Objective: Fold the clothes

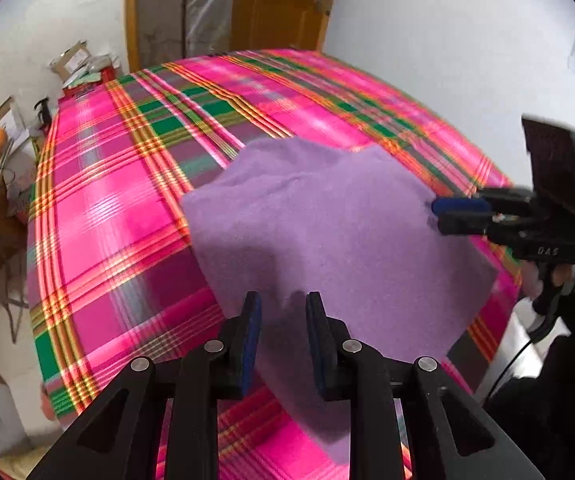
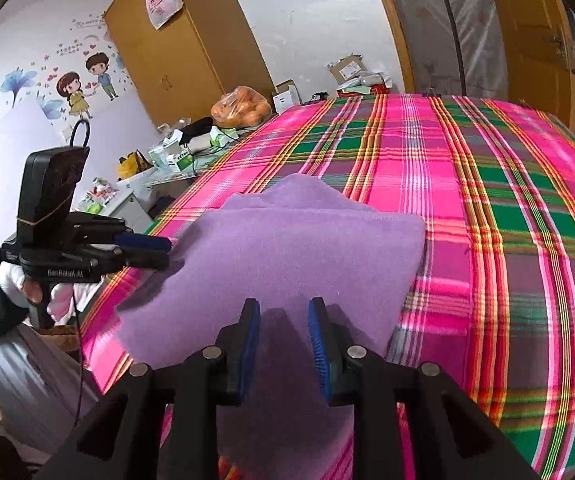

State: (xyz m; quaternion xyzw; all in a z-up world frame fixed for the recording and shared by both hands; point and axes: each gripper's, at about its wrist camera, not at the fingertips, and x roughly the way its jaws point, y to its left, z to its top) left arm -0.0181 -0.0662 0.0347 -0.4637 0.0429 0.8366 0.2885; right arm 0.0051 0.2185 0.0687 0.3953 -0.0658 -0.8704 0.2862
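A soft lilac fleece garment [image 1: 327, 220] lies folded near the front edge of a bed draped in a bright pink, green and orange plaid blanket [image 1: 127, 208]. Two hand-held black grippers with blue-padded fingers hover over it. The left gripper [image 1: 283, 312] sits above the cloth's near left side, its fingers parted with a clear gap and nothing between them. The right gripper [image 2: 283, 312] hangs over the near right part of the cloth, its fingers likewise spread and empty.

In the left wrist view the right gripper enters from the right edge, seen side-on with its tip [image 1: 453, 216] at the cloth's right margin. In the right wrist view the left gripper reaches in from the left, its tip [image 2: 159, 250] at the cloth's left margin, with a gloved hand [image 2: 27, 288] on its grip.

Beyond the bed on the far left, a clear plastic bag of oranges [image 2: 241, 110] rests on a cluttered side table [image 2: 159, 172], near a tall wooden wardrobe [image 2: 175, 52].
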